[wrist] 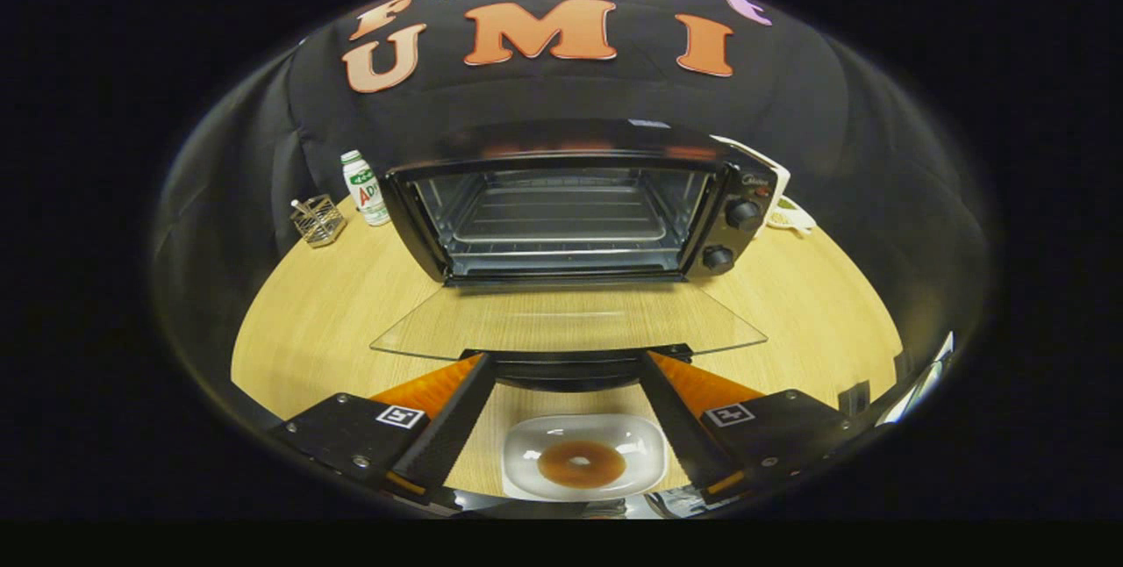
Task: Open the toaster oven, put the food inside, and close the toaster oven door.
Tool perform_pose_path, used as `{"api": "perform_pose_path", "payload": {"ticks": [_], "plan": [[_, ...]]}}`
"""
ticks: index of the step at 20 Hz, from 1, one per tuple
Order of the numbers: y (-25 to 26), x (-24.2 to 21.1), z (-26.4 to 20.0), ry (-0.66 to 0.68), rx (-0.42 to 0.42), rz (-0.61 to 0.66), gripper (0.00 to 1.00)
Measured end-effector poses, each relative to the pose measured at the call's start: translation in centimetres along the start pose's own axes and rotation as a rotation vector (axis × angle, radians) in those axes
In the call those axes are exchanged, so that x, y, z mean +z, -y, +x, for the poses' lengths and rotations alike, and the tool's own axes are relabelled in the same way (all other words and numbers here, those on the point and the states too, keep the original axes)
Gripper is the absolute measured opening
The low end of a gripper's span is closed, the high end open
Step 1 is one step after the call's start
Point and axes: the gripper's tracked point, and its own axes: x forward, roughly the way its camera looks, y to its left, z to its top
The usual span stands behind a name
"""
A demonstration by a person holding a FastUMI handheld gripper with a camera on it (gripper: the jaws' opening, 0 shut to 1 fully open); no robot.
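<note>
Door step looks done: the toaster oven (570, 207) sits in the upper centre of the frame with its glass door (568, 321) dropped flat toward the camera, cavity exposed, and wire rack (561, 220) visible inside. The door handle (568, 367) lies just ahead of the fingertips, and whether the tips touch it can't be told. The gripper (568, 361) has its jaws spread wide, nothing pinched between them, and both fingers run up from the lower frame toward that handle. The food, a brown ring-shaped donut (581, 463), sits on a white plate (526, 477) at bottom centre, on the wooden table (307, 321), between and below the two fingers and closer to the camera than the tips. Judged step: between opening and loading, since the food is not yet picked up. The next move likely calls for backing the gripper off the door edge, dipping down to the plate and closing the jaws across the donut without crushing it. Then comes lifting it clear over the open door and onto the rack. The low glass door in the path is the main clearance concern, because the lift must clear its front edge. In the upper left of the frame, beside the oven, stand a small white drink bottle (364, 188) and a wire mesh holder (318, 220), both well clear of the work path. Two knobs (743, 214) sit on the oven's right panel.
</note>
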Motion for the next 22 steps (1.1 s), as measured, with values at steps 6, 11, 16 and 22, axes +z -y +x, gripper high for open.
{"api": "perform_pose_path", "payload": {"ticks": [6, 11, 16, 22], "plan": [[0.2, -2.5, 1.4, -0.052, -0.002, 0.003, 1.00], [-0.4, -5.4, 3.3, -0.119, -0.004, 0.012, 1.00], [0.3, -5.2, 2.9, -0.101, -0.008, 0.029, 1.00], [2.5, -3.8, -0.4, -0.010, -0.030, 0.018, 1.00]]}}
